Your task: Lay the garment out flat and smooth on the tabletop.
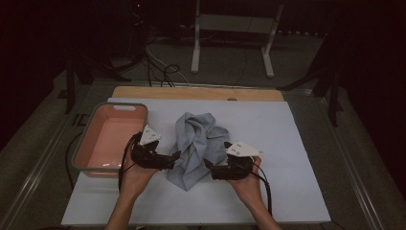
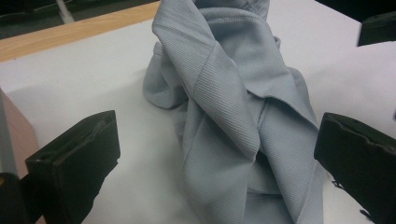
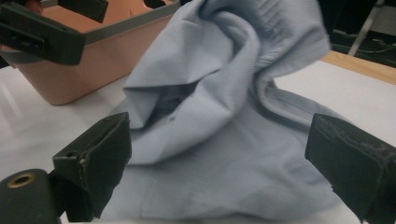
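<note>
A pale blue-grey ribbed cloth (image 1: pixel 196 143) lies crumpled in soft folds near the middle of the white board (image 1: pixel 268 201) — bunched high at the back, trailing to a point toward the person. The left gripper (image 1: pixel 176 155) and right gripper (image 1: pixel 209 165) flank it, jaws spread wide, gripping nothing. A pink basin (image 1: pixel 91 143) sits at the board's left edge — bare board lies to the right.

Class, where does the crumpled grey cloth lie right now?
In the high view the grey cloth lies mid-table on the white sheet, right of the pink tub, between the two open grippers.
</note>
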